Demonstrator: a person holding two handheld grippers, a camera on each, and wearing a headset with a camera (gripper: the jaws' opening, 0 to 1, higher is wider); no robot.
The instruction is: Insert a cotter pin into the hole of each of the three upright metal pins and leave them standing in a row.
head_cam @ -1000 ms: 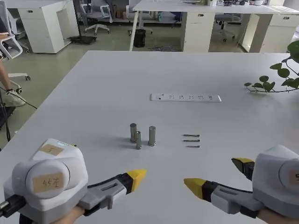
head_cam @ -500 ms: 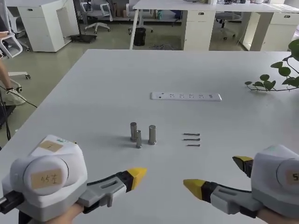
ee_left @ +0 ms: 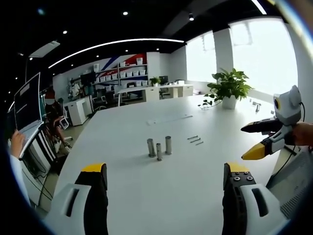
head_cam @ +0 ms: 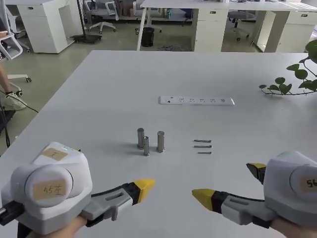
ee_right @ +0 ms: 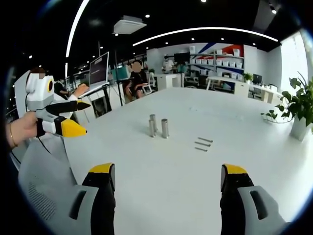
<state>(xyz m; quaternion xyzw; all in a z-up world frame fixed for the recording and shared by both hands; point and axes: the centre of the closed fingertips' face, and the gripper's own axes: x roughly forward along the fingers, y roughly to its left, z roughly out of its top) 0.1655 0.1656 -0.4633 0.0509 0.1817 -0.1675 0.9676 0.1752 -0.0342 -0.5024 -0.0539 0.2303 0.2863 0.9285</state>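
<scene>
White table, metal pins well beyond both spread jaws.

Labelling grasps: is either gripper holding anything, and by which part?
Nothing held. Left gripper and right gripper are both open and empty; metal pins and cotter pins sit on the table, apart from both.

Head view looks down; both gripper views face the metal pins
</scene>
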